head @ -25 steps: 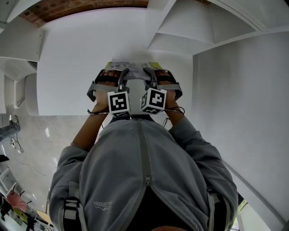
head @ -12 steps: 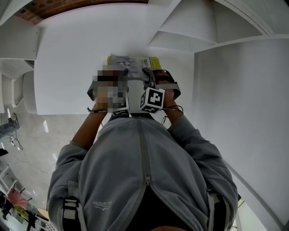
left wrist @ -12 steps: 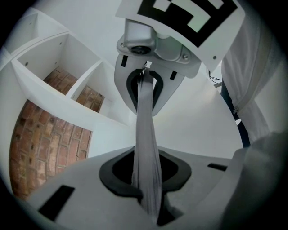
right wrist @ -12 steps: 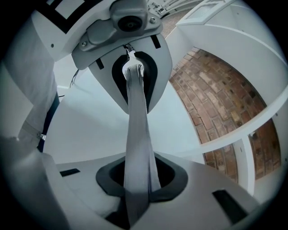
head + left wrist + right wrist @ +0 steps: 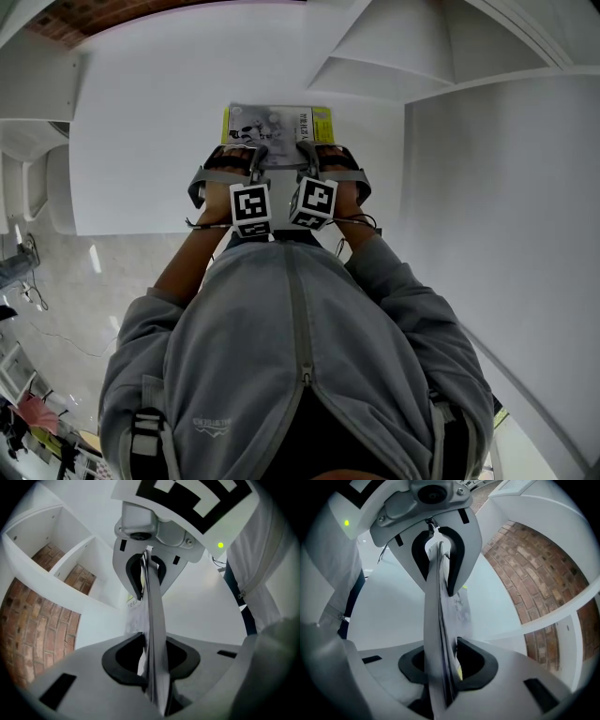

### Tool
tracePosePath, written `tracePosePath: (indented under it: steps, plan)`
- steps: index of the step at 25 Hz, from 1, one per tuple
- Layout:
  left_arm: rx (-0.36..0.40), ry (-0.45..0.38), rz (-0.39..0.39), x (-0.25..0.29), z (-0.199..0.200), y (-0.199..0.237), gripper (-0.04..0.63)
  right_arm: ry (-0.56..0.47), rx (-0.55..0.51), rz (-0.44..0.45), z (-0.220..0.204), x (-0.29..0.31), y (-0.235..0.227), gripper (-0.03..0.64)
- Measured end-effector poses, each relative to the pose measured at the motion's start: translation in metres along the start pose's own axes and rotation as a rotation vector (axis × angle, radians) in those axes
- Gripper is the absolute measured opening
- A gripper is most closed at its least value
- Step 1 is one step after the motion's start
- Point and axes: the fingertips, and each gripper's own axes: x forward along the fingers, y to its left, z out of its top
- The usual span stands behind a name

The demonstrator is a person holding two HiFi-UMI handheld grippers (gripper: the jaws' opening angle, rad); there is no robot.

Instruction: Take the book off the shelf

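Observation:
The book [image 5: 278, 125] has a grey picture cover with yellow edges and lies flat over the white board [image 5: 141, 141]. Both grippers hold its near edge and point at each other. In the head view my left gripper [image 5: 254, 161] and right gripper [image 5: 305, 159] meet just below the cover. From the left gripper view the book [image 5: 153, 620] runs edge-on between my left gripper's [image 5: 152, 670] dark pads. The right gripper view shows the same book [image 5: 436, 620] inside my right gripper [image 5: 440, 667]. Both sets of jaws are opening, the right more, with the book still pinched between them.
White shelf compartments [image 5: 422, 56] rise at the upper right, and a white wall panel [image 5: 506, 206] stands on the right. Red brick wall [image 5: 28, 620] shows behind the shelves. The person's grey jacket [image 5: 291, 356] fills the lower head view. Tiled floor [image 5: 66, 281] lies at the left.
Much more of the book's cover now shows beyond the grippers than a second ago. Both grippers have stayed together on its near edge, shifted slightly forward.

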Motion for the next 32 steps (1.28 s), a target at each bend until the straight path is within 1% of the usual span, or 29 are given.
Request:
tracePosePath:
  steps: [3, 4, 6, 9, 12, 15, 18, 23, 27, 32]
  plan:
    - [-0.015, 0.006, -0.033, 0.004, -0.002, -0.013, 0.098, 0.020, -0.025, 0.038, -0.004, 0.003, 0.013, 0.125]
    - [-0.015, 0.012, -0.043, 0.005, -0.004, -0.016, 0.104, 0.030, -0.043, 0.043, -0.006, 0.003, 0.016, 0.141]
    - [-0.010, 0.020, -0.062, 0.005, -0.005, -0.023, 0.130, 0.044, -0.068, 0.050, -0.009, 0.004, 0.023, 0.163]
    - [-0.011, 0.028, -0.082, 0.005, -0.007, -0.034, 0.152, 0.037, -0.064, 0.070, -0.011, 0.005, 0.036, 0.184]
    - [-0.033, 0.021, -0.110, 0.004, -0.005, -0.043, 0.176, 0.067, -0.085, 0.101, -0.018, 0.003, 0.048, 0.192]
    - [-0.051, 0.025, -0.140, 0.003, -0.007, -0.053, 0.190, 0.033, -0.059, 0.083, -0.010, -0.001, 0.050, 0.198]
    - [-0.037, 0.045, -0.147, 0.005, -0.011, -0.060, 0.195, 0.028, -0.045, 0.095, -0.012, -0.002, 0.058, 0.202]
    - [-0.039, 0.048, -0.148, 0.003, -0.010, -0.067, 0.196, 0.024, -0.030, 0.120, -0.022, -0.002, 0.077, 0.204]
    - [-0.063, 0.047, -0.142, 0.001, -0.012, -0.066, 0.196, 0.021, -0.014, 0.115, -0.022, -0.005, 0.078, 0.204]
    - [-0.086, 0.023, -0.151, -0.007, -0.007, -0.068, 0.195, 0.006, 0.010, 0.119, -0.018, -0.017, 0.075, 0.204]
